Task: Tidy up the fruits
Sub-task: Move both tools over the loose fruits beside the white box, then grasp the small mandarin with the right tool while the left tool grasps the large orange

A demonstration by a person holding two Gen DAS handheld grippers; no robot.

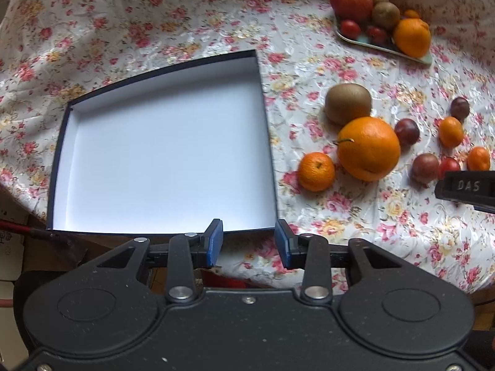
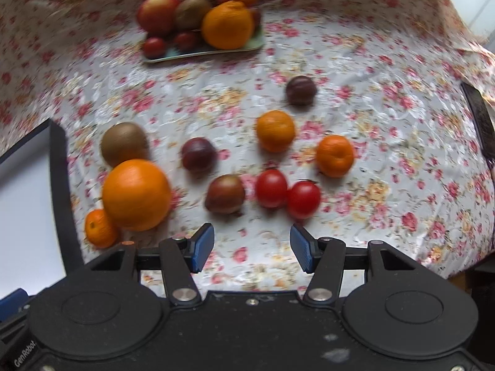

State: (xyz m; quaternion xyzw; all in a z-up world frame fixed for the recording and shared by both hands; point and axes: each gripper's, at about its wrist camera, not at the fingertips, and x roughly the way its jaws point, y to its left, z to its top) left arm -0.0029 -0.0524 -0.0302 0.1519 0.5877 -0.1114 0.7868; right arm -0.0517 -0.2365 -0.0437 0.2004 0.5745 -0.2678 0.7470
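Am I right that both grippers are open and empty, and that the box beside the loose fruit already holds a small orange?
Not quite: the left wrist view shows the box holding nothing. The small orange lies on the tablecloth beside it. The left gripper and right gripper are indeed open and empty.

My box (image 1: 167,151), navy outside and white inside, lies open at centre left. Right of it, loose on the cloth: a kiwi (image 1: 348,103) touching a big orange (image 1: 368,148), mandarins, dark plums, two tomatoes (image 2: 286,193). Upper right, a green tray (image 1: 386,50) holds more fruit.
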